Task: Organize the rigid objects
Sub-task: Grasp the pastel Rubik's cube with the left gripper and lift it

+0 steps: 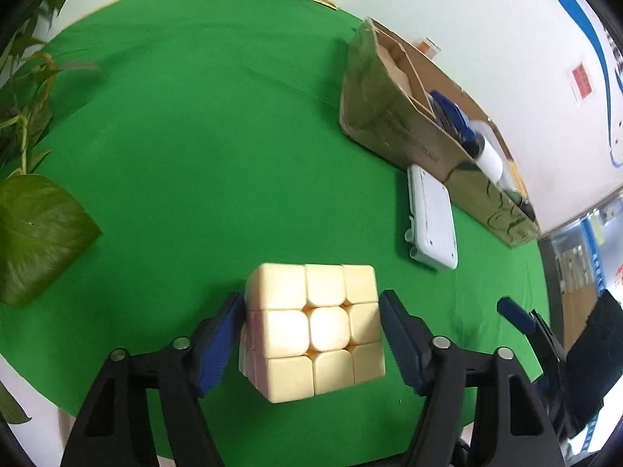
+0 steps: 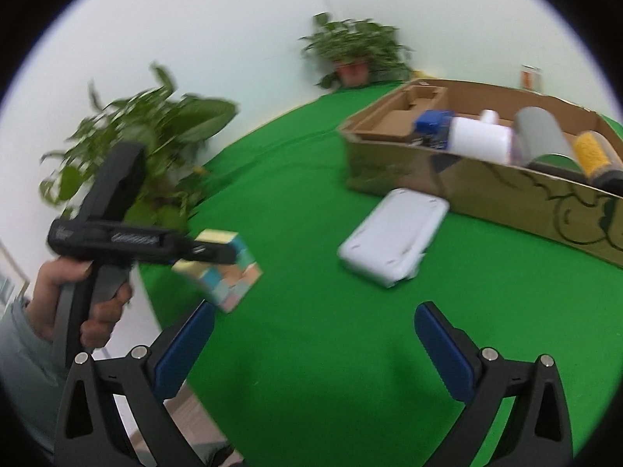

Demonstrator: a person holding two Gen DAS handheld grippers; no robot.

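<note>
1. While the left gripper (image 1: 311, 297) is straddling the pale puzzle cube (image 1: 315, 330), its blue pads are sitting right against the cube's two sides with the jaws partly open; I cannot tell whether they are pressing on it.
2. The cube is sitting at about 6 o'clock in the left wrist view, over the green counter (image 1: 194, 136) and close to its near edge. Whether it is resting on the cloth or hanging just above it is not clear.
3. A hand (image 2: 78, 295) in a grey sleeve is gripping the left tool's handle at 8 o'clock in the right wrist view.
4. The right gripper (image 2: 315, 342) is standing wide open with nothing between its jaws, hovering over bare cloth.
5. A white case (image 2: 393, 233) is lying flat on the cloth at about 1 o'clock from the right gripper, touching or nearly touching the wall of the cardboard box (image 2: 486, 194).
6. The box is lying at 2 o'clock in both views and is holding a white bottle (image 2: 479, 140), a blue item (image 2: 432, 120), a grey cylinder (image 2: 541, 136) and a yellow item (image 2: 595, 151).
7. Leafy plants (image 2: 155, 132) are crowding the counter's edge at 10 o'clock, and a potted plant (image 2: 354, 50) is standing at 12 o'clock.
</note>
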